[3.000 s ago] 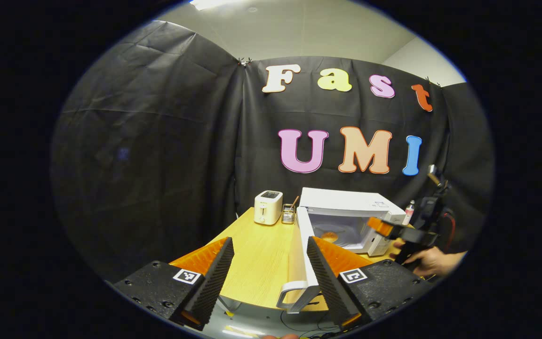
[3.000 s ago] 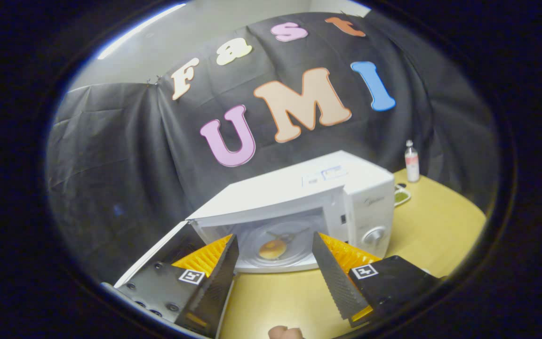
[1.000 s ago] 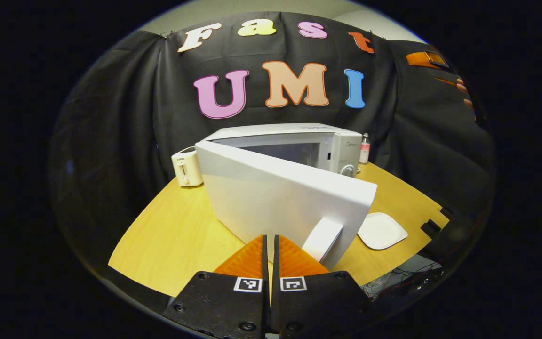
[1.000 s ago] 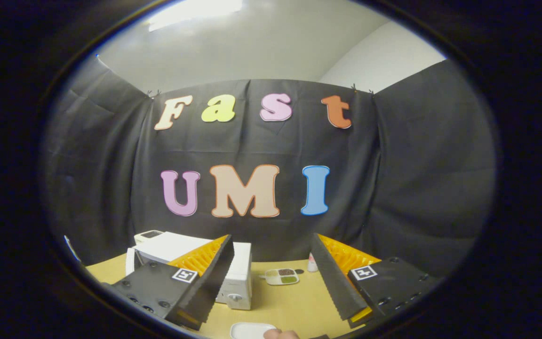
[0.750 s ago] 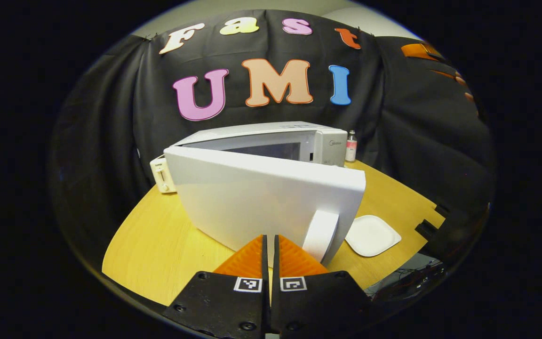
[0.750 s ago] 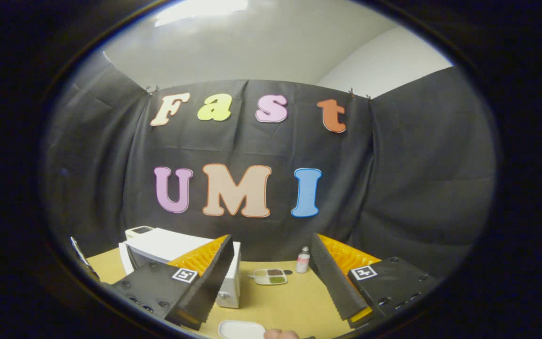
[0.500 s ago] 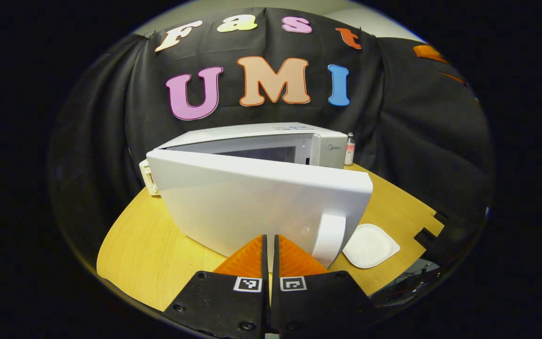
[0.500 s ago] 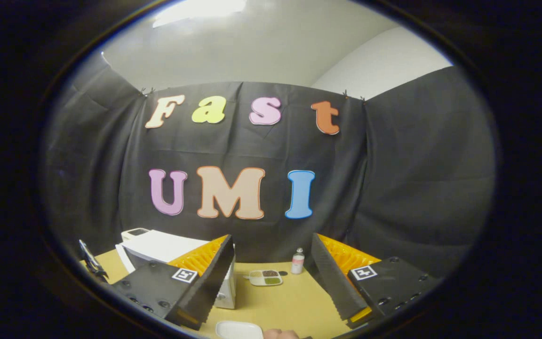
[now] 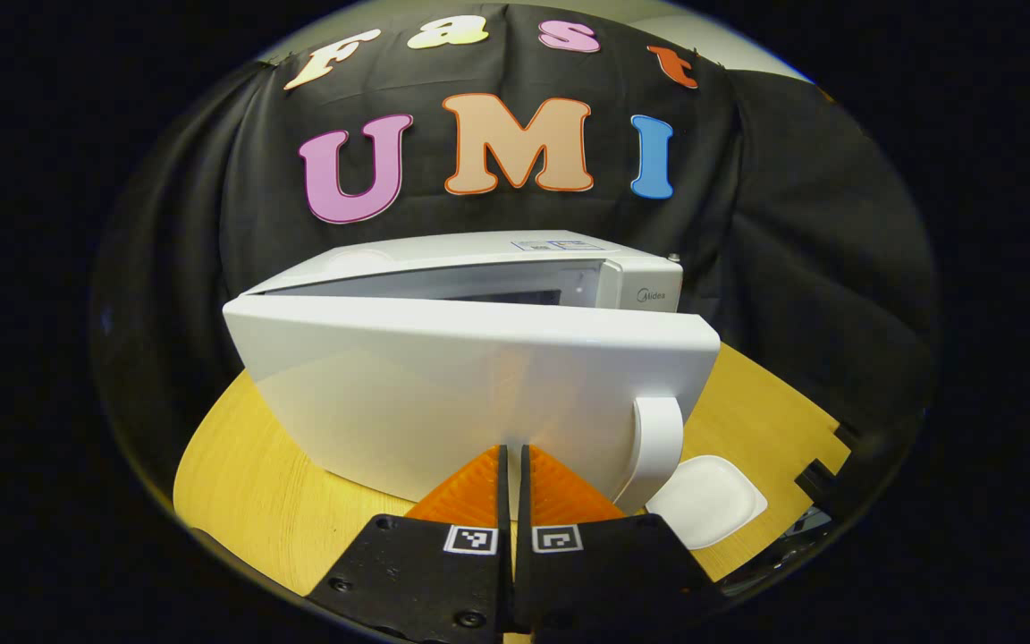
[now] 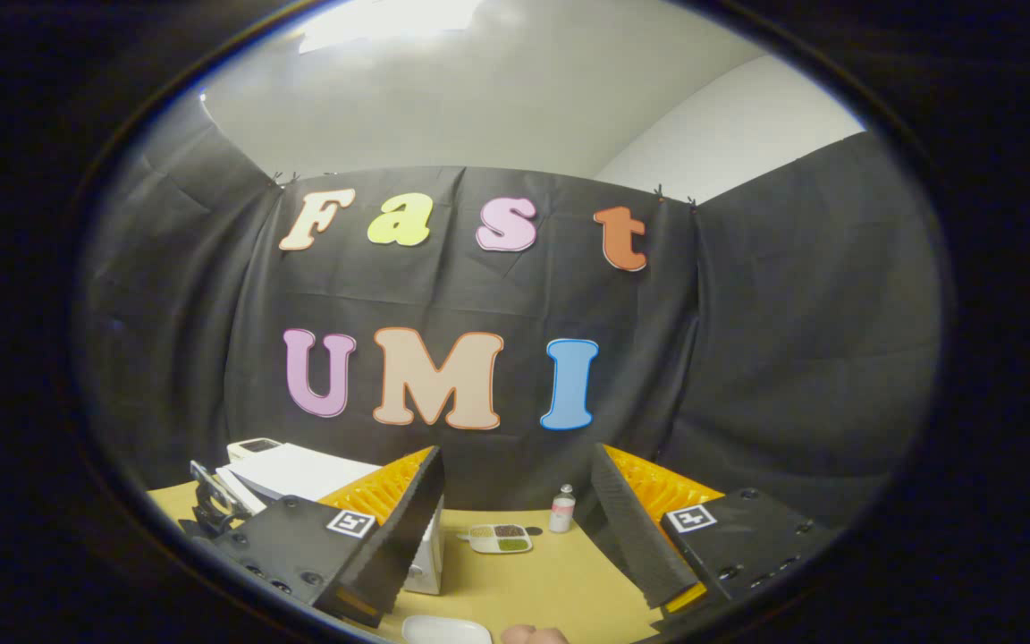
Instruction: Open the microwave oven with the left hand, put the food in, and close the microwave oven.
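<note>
Pressing its closed tips against the white door [image 9: 479, 394], the left gripper [image 9: 511, 458] has its two fingers drawn together with only a thin slit between them and nothing held. The door of the microwave oven [image 9: 497, 268] stands ajar at a narrow angle, its hinge side to the left in the left gripper view and its curved white handle [image 9: 658, 443] just to the right of the fingertips. Through the remaining gap a strip of the oven's cavity shows, but the food inside is hidden behind the door. A white plate [image 9: 710, 487] lies on the wooden table [image 9: 247, 483] beside the handle, near the table's front edge.

Held higher and well back, the right gripper [image 10: 515, 501] has its fingers spread wide and holds nothing. In the right gripper view the microwave oven [image 10: 300, 470] sits low at the left. A small compartment dish [image 10: 499, 538] and a little bottle [image 10: 560, 510] stand on the table [image 10: 551, 581] between the fingers, close to the booth's wall. The white plate's [image 10: 445, 630] edge lies at the bottom, next to a fingertip of the person's hand [image 10: 531, 635].
</note>
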Tool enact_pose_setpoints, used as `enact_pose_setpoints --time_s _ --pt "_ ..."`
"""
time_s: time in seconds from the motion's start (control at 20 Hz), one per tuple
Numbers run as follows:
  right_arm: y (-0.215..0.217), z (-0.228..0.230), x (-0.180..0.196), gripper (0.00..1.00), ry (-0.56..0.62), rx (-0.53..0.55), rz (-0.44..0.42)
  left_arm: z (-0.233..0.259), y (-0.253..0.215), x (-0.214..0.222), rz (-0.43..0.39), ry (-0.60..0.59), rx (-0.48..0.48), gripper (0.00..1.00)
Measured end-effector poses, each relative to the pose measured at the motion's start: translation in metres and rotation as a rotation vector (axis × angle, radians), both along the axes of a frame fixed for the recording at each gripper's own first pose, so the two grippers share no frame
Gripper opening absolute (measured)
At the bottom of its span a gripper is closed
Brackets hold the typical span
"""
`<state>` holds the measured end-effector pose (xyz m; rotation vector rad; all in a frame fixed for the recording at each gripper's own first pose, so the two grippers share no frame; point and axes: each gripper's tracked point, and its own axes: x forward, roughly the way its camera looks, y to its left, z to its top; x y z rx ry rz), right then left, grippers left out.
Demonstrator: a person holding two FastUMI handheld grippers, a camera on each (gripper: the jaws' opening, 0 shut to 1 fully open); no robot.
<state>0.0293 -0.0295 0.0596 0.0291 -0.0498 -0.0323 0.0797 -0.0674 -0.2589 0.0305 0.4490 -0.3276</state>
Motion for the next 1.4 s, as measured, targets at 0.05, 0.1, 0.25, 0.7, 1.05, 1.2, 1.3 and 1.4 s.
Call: enact_pose_setpoints --time_s 0.05,0.1,0.25,0.7,1.05,1.2,1.3,1.4 --pt "0.000 -0.001 0.001 0.96 0.004 -0.004 0.003 0.001 -0.003 0.005 -0.004 -0.003 -0.001 0.00" --pt "-0.001 -0.002 0.003 1.00 0.007 -0.012 0.000 0.002 -0.006 0.012 -0.009 -0.003 -0.004 0.00" --pt "-0.005 -0.003 0.005 0.96 0.002 -0.036 -0.007 0.000 -0.010 0.027 -0.007 -0.002 0.001 0.00" --pt "-0.005 -0.009 0.012 0.96 0.005 -0.033 -0.006 0.012 -0.008 0.070 0.011 -0.080 0.049 0.01" --pt "-0.006 -0.008 0.014 1.00 0.005 -0.034 -0.005 0.014 -0.015 0.082 0.053 -0.058 0.036 0.00" --pt "-0.005 -0.012 0.017 0.96 0.012 -0.030 -0.004 0.014 -0.015 0.084 0.067 -0.064 0.029 0.00" --pt "-0.003 -0.013 0.018 0.96 0.017 -0.020 0.003 0.015 -0.013 0.086 0.081 -0.064 0.013 0.00" --pt "-0.001 -0.012 0.018 0.96 0.018 -0.015 0.007 0.015 -0.014 0.087 0.092 -0.057 -0.006 0.00"
